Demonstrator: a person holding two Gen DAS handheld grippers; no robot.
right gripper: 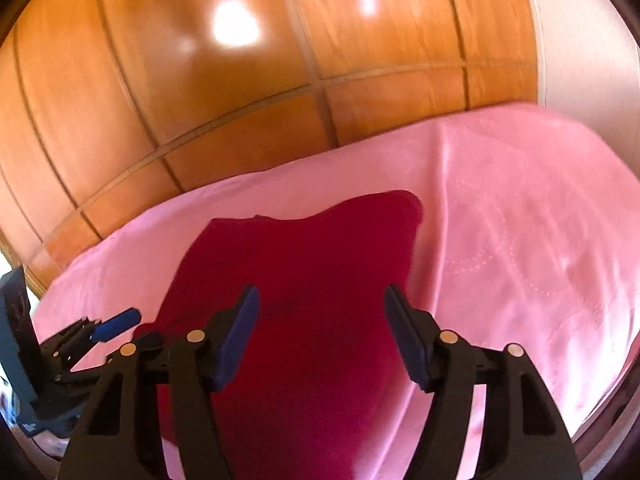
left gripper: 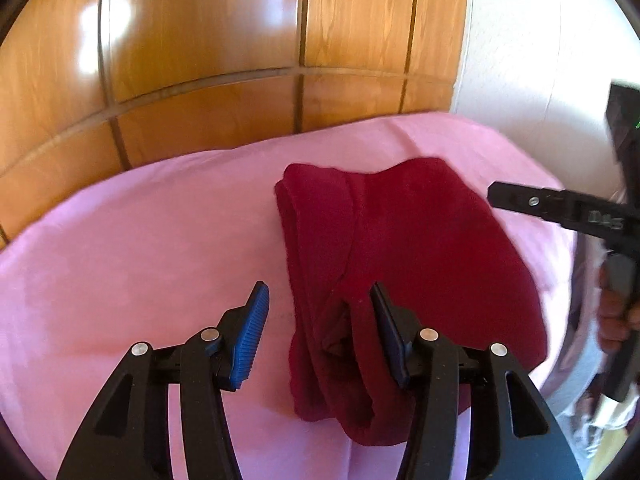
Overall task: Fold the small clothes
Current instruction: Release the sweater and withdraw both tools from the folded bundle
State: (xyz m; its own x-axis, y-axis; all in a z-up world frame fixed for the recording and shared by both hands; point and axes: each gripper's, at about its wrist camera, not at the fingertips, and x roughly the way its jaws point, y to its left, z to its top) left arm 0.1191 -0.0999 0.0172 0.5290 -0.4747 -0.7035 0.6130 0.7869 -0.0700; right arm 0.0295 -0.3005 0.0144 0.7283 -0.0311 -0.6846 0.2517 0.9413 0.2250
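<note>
A dark red garment point(left gripper: 420, 240) lies folded on a pink sheet point(left gripper: 140, 248), with doubled layers along its left edge. My left gripper point(left gripper: 317, 288) is open at the garment's near left edge; the blue left pad point(left gripper: 250, 336) is over bare sheet and the right finger point(left gripper: 386, 328) sits over the cloth. Nothing is pinched. In the right wrist view my right gripper point(right gripper: 321, 292) hovers open over the near part of the red garment point(right gripper: 312, 248), with its fingers apart from the cloth. The left gripper point(right gripper: 116, 326) shows at that view's left edge. The right gripper point(left gripper: 520, 200) reaches in from the left wrist view's right.
Glossy wooden panels point(left gripper: 200, 60) stand right behind the bed's far edge. A white wall point(left gripper: 540, 60) is at the far right. A person's hand point(left gripper: 616, 312) holds the right gripper's handle. The pink sheet point(right gripper: 520, 240) stretches to the garment's right.
</note>
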